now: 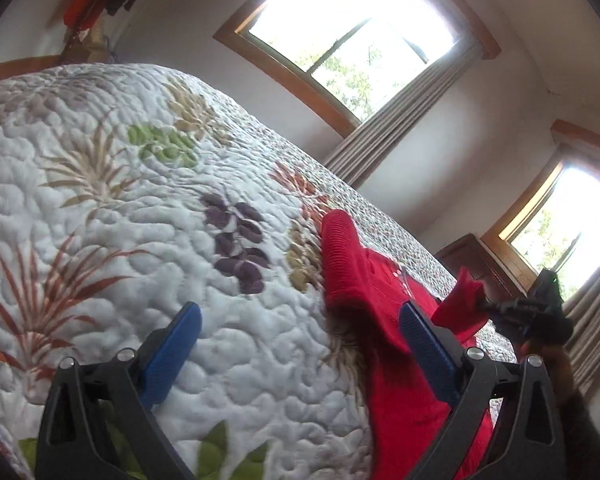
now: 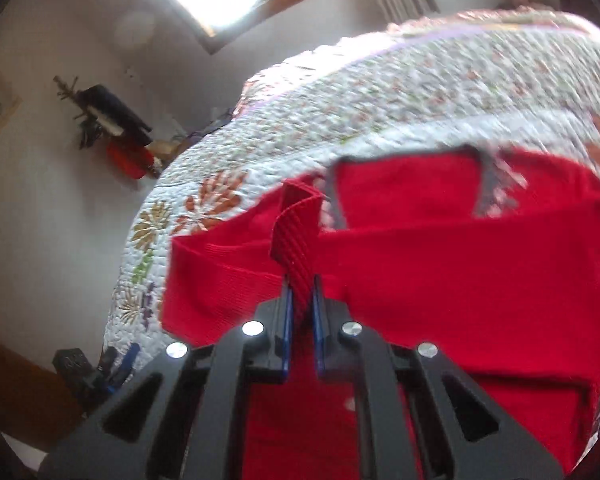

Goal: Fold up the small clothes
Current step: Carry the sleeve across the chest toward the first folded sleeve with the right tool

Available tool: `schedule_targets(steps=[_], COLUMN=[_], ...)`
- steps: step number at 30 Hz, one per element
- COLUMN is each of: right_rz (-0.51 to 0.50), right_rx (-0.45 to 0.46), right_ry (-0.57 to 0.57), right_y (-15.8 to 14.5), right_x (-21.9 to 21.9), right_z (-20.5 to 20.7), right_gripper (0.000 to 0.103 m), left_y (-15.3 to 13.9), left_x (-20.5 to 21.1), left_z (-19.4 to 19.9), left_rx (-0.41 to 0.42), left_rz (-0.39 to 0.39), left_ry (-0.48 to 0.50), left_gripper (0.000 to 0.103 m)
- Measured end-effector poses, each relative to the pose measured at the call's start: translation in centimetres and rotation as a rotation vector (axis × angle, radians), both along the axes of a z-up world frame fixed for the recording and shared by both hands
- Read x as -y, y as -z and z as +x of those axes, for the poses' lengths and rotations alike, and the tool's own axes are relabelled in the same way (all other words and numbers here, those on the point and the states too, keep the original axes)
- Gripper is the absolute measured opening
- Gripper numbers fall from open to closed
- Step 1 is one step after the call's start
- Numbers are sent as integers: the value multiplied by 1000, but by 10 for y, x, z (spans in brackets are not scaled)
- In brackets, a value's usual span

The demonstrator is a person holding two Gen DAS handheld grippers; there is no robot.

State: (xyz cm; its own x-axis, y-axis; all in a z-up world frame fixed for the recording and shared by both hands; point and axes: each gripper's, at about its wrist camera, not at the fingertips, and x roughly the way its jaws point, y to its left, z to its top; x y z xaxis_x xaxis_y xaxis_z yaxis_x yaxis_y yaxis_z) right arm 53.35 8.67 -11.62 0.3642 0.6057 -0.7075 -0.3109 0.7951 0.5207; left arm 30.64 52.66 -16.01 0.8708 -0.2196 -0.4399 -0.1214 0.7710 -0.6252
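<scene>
Red garment (image 2: 460, 272) motion-blurred, edge-cropped

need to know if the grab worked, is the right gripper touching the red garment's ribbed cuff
Touching. The right wrist view shows the right gripper with both blue fingers closed on the ribbed cuff of the red garment, no gap either side.

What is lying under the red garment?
The red garment lies on a floral quilted bedspread, seen all around it. What is under its middle is covered. The right gripper pinches its ribbed cuff.
</scene>
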Motion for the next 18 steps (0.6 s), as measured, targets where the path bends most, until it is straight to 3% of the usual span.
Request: schedule_targets(steps=[2, 4, 5, 7, 9, 12, 18], right_rz=[27, 52, 82, 134, 182, 202, 121], right_rx=[-77, -112, -112, -103, -106, -150, -273], right_ry=[14, 11, 4, 14, 28, 5, -51], right_y=[34, 51, 52, 49, 43, 43, 51], right_x=[26, 42, 51, 66, 79, 82, 84], right_z=[-3, -7, -12, -14, -6, 14, 40], right_gripper=[10, 19, 21, 40, 48, 48, 47], left_y=[-9, -17, -21, -25, -23, -20, -11], left_x=[20, 40, 50, 66, 79, 94, 112], left_z=[20, 35, 40, 46, 52, 52, 40], left_rx=[-26, -39, -38, -35, -45, -64, -89], left_rz=[20, 42, 55, 75, 95, 95, 108], left_ry=[59, 111, 126, 153, 172, 187, 211], left_gripper=[99, 99, 99, 99, 99, 99, 99])
